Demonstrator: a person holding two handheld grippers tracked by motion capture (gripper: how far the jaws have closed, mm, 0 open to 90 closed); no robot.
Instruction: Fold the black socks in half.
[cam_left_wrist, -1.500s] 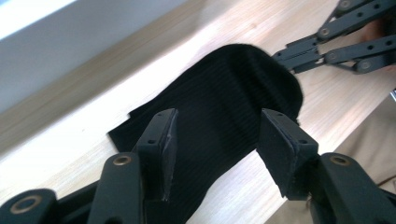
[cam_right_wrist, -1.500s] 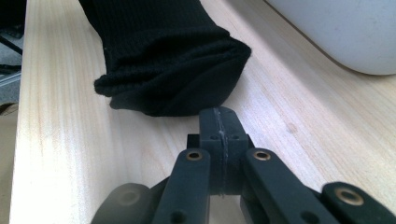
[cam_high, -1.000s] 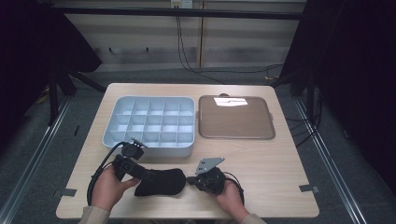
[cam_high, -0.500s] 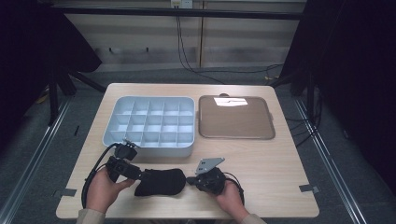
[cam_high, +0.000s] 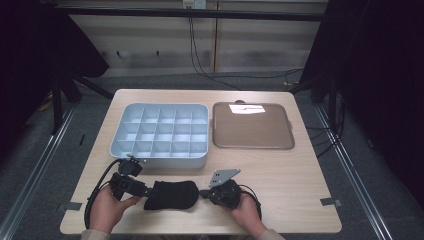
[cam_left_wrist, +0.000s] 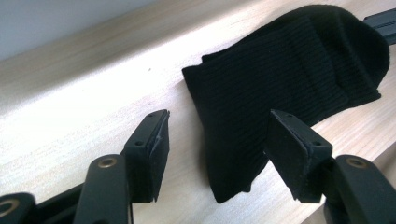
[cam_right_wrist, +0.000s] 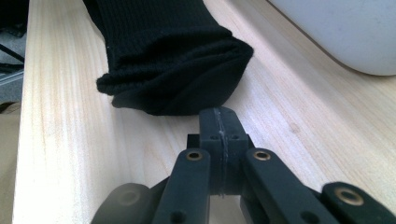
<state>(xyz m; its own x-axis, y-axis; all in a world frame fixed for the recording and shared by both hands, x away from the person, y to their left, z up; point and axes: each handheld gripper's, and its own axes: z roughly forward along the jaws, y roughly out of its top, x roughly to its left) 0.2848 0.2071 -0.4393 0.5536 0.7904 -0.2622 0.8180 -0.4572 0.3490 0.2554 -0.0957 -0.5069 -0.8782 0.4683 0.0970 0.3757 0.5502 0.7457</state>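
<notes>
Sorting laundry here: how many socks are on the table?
1 bundle: a black sock lies near the table's front edge, between the left gripper and the right gripper. Its folded layers may hide a second.

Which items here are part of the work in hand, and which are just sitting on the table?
In the job:
- black sock, lying folded between the two claws
- left claw, open around the sock's edge
- right claw, shut, just short of the sock

Lying about:
- compartment tray
- brown flat tray
</notes>
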